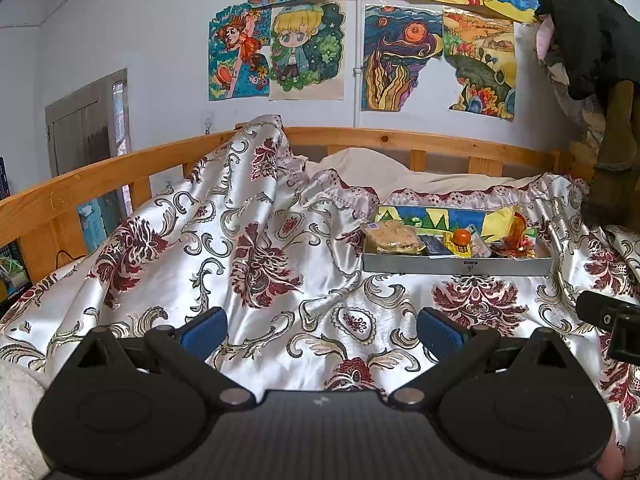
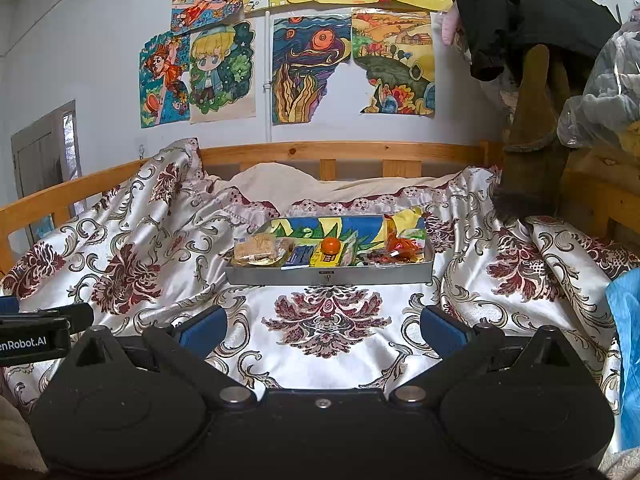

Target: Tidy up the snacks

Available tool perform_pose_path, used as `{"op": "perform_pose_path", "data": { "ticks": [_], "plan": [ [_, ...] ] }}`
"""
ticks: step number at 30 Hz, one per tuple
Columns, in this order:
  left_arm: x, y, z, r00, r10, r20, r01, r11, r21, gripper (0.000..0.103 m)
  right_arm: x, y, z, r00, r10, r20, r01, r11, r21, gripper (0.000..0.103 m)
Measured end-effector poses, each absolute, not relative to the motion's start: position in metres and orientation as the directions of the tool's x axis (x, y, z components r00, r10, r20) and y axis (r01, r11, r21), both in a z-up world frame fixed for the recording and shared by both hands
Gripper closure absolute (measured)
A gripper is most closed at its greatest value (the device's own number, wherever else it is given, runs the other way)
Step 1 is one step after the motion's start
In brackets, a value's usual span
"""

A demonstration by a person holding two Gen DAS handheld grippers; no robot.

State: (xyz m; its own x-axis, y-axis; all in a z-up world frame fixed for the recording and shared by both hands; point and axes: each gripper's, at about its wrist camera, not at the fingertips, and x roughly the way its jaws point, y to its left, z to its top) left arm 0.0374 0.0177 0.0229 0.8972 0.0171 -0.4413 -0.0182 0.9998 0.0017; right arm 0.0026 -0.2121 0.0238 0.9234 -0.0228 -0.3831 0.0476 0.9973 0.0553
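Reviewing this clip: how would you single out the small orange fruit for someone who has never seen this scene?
On the bed's floral satin cover sits a shallow grey tray filled with snacks. Near its middle, atop a yellow packet, is the small orange fruit. It is the only round, smooth, unwrapped item; the others are flat packets or crinkled wrappers.

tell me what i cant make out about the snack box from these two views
- Box floor: hidden in both wrist views by the snacks piled in it and its near wall.
- Packet labels: too small to read in either view, including the yellow packet under the orange ball.
- Box label on the near wall: too small to read.
- Red wrappers: their number is unclear, as they overlap.
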Motion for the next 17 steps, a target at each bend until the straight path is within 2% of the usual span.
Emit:
{"op": "perform_pose_path", "data": {
  "ticks": [17],
  "plan": [
    [0.0367, 0.0163, 0.0216, 0.895, 0.015, -0.446, -0.014, 1.000, 0.007, 0.000, 0.0031, -0.2112, 0.0243, 0.922, -0.024, -0.386, 0.047, 0.998, 0.051, 0.001]
  ]
}}
